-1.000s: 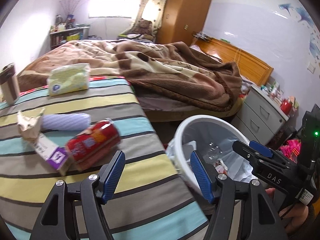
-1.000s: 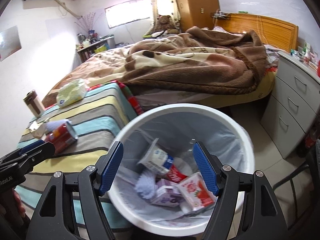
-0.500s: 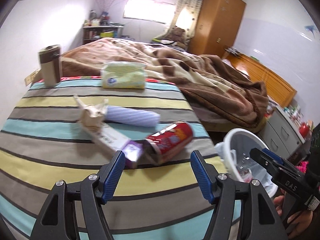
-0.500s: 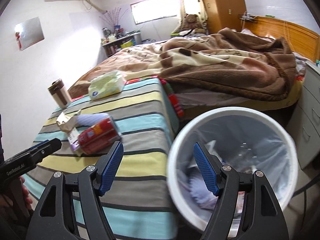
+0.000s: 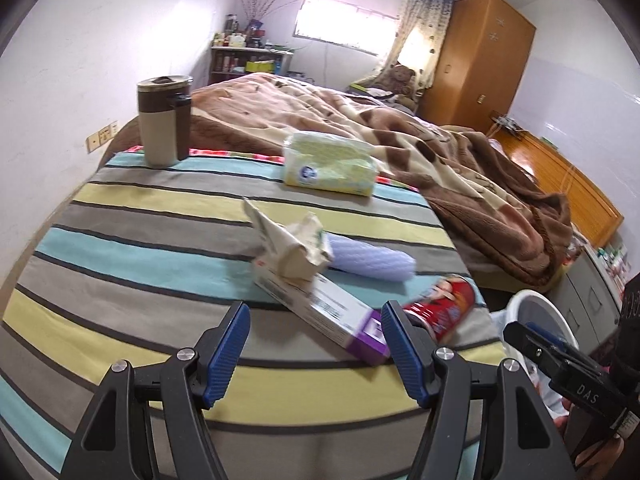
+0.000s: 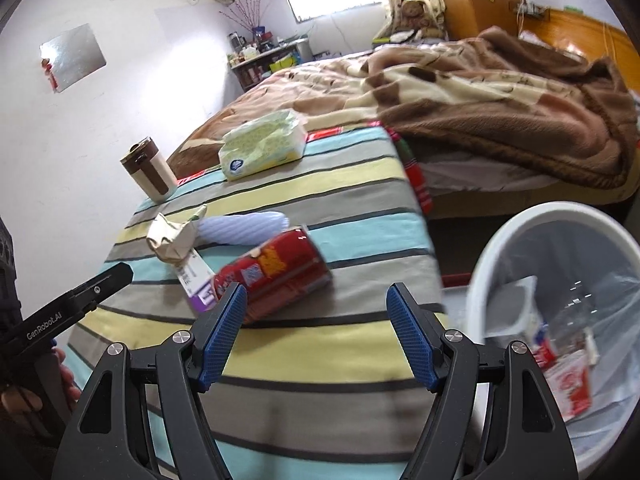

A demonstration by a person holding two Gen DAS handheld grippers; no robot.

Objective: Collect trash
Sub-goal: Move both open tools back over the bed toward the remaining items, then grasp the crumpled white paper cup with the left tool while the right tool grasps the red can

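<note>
On the striped table (image 5: 120, 240) lie a crumpled beige paper wrapper (image 5: 296, 244), a long white-and-purple box (image 5: 320, 312), a pale lilac ribbed tube (image 5: 372, 260) and a red can (image 5: 444, 304) on its side. My left gripper (image 5: 316, 344) is open and empty, just short of the box. My right gripper (image 6: 316, 324) is open and empty, just short of the red can (image 6: 276, 272). The white lined bin (image 6: 560, 280), with cartons inside, stands to the right of the table; it also shows in the left wrist view (image 5: 536, 312).
A brown and beige tumbler (image 5: 164, 120) and a green tissue pack (image 5: 328, 164) stand at the table's far side. A bed with a brown blanket (image 5: 440, 160) lies beyond. A grey drawer unit (image 5: 592, 288) stands behind the bin.
Both grippers have swung left, away from the bin and toward the table. The right gripper was over the bin and now faces the red can. Both stay open.
</note>
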